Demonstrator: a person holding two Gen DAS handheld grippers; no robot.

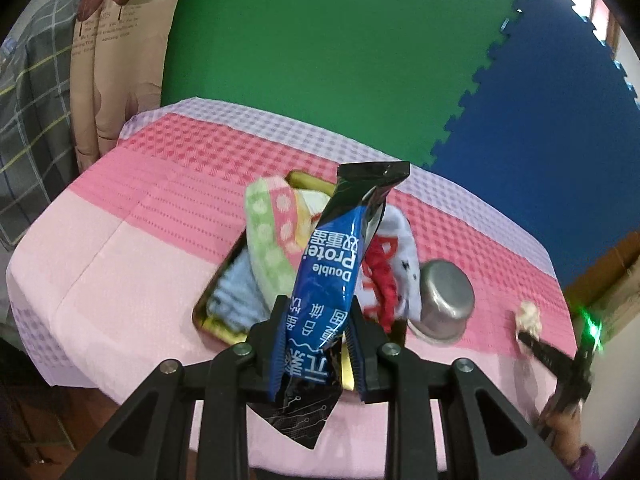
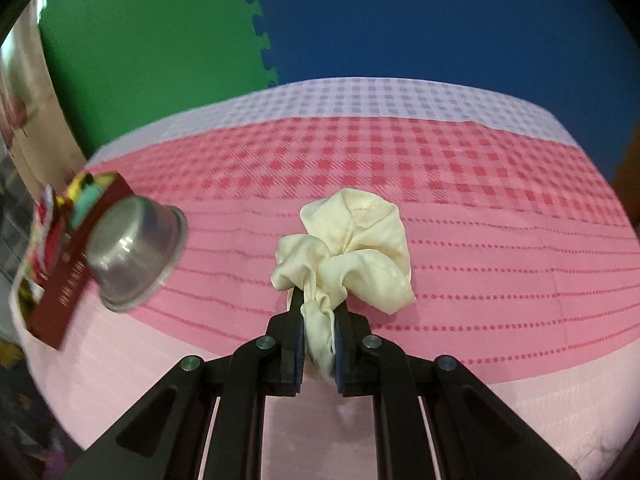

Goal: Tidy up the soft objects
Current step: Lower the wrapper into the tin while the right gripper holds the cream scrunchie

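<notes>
Bare pink tablecloth [image 2: 480, 240] stretched beyond the right gripper [image 2: 318, 312], clamped on a cream scrunchie [image 2: 352, 240]; the left gripper [image 1: 318, 320] pinched a blue snack packet [image 1: 332, 276] above the cloth-filled tray [image 1: 218, 326] beside a steel bowl [image 1: 444, 300].

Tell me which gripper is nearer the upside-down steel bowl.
Left. The left gripper, shut on the blue protein snack packet, sits beside the upside-down steel bowl. The right gripper, pinching the cream fabric scrunchie, is farther off to the bowl's right.

tray [image 1: 298, 179] – mostly hidden by cloths | snack packet [image 1: 332, 276] – covers tray's near rim | box [image 2: 60, 296] – blurred
</notes>
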